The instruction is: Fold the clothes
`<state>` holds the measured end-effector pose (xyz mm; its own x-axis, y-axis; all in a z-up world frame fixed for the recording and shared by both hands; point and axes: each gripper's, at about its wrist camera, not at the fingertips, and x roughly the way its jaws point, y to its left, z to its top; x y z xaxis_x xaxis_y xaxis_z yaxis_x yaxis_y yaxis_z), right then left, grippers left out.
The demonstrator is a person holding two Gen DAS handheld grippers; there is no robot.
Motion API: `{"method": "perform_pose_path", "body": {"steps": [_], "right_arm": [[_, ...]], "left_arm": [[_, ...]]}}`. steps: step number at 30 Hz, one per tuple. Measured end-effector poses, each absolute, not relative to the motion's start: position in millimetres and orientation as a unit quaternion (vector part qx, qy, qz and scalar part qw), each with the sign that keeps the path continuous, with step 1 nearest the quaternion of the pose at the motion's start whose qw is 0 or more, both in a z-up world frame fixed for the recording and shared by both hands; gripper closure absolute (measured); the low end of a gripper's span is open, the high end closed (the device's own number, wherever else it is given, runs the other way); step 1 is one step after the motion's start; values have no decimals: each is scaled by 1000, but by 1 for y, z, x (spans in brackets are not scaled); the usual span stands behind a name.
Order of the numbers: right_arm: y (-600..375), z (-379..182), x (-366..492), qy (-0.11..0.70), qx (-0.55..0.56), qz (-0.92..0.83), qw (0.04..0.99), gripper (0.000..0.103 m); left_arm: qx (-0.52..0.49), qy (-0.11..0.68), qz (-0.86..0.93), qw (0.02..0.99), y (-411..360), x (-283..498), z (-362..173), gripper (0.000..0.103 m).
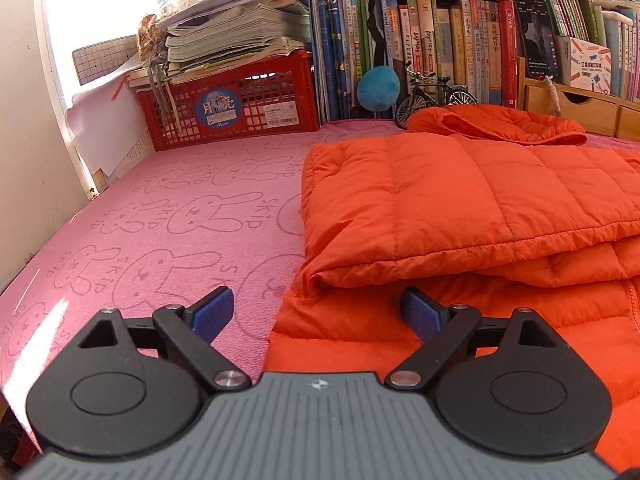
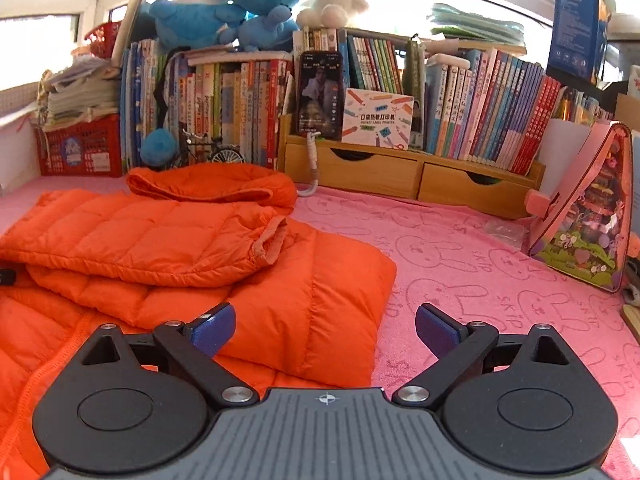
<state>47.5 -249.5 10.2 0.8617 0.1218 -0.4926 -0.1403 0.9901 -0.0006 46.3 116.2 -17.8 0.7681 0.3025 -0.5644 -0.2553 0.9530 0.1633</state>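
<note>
Our left claw (image 1: 316,312) stands wide and holds nothing. Its left pad (image 1: 212,314) hangs over the pink cloth (image 1: 160,216), its right pad (image 1: 420,314) over the jacket (image 1: 460,200). We cannot tell whether either pad touches what lies under it. The jacket, orange and quilted, lies on the desk from 12 to 3 o'clock of this claw. Its upper layer is folded across the lower one, and the folded edge sits just ahead of the pads. The hood (image 1: 500,124) lies at 1 o'clock at the far end. At 11 o'clock stands a red crate (image 1: 240,108) with papers (image 1: 232,36) stacked on it. Books (image 1: 440,48) line the back at 12 o'clock, with a toy bicycle (image 1: 432,96) in front of them.

Our right claw (image 2: 324,330) is wide too, and empty. Its left pad (image 2: 212,330) is over the jacket's right edge, its right pad (image 2: 438,332) over the cloth. Here the jacket fills 9 to 12 o'clock. A sleeve cuff (image 2: 268,240) rests on the folded layer at 11 o'clock. Wooden drawers (image 2: 400,172) stand at 12 o'clock, a phone (image 2: 320,96) upright on them. A pink bag (image 2: 588,216) leans at 2 o'clock.
</note>
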Motion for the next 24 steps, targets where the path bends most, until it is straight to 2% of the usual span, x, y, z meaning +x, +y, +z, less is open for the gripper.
{"method": "perform_pose_path", "body": {"steps": [3,7,8,11,12,16,22,23,24], "right_arm": [[-242,17,70,252,27,79,964,4],[-219,9,87,267,16,72,961,5],[-214,6,91,271,14,70,960,9],[-197,0,103,282,6,65,957,33],[-192,-2,108,286,3,63,956,38],[-170,-11,124,300,-7,56,952,40],[-139,-25,117,283,-113,45,951,40],[-138,-27,117,283,-116,45,951,39],[-137,-28,117,284,-116,45,951,39]], "left_arm": [[42,293,185,937,128,53,-15,11],[38,301,199,932,139,61,-19,11],[39,302,199,931,140,61,-20,11],[42,305,199,931,144,62,-24,10],[44,306,197,930,145,62,-25,10],[33,309,186,932,148,60,-26,9],[21,316,150,937,161,53,-22,5],[20,325,117,938,163,51,-17,7],[19,333,83,939,165,49,-11,16]]}}
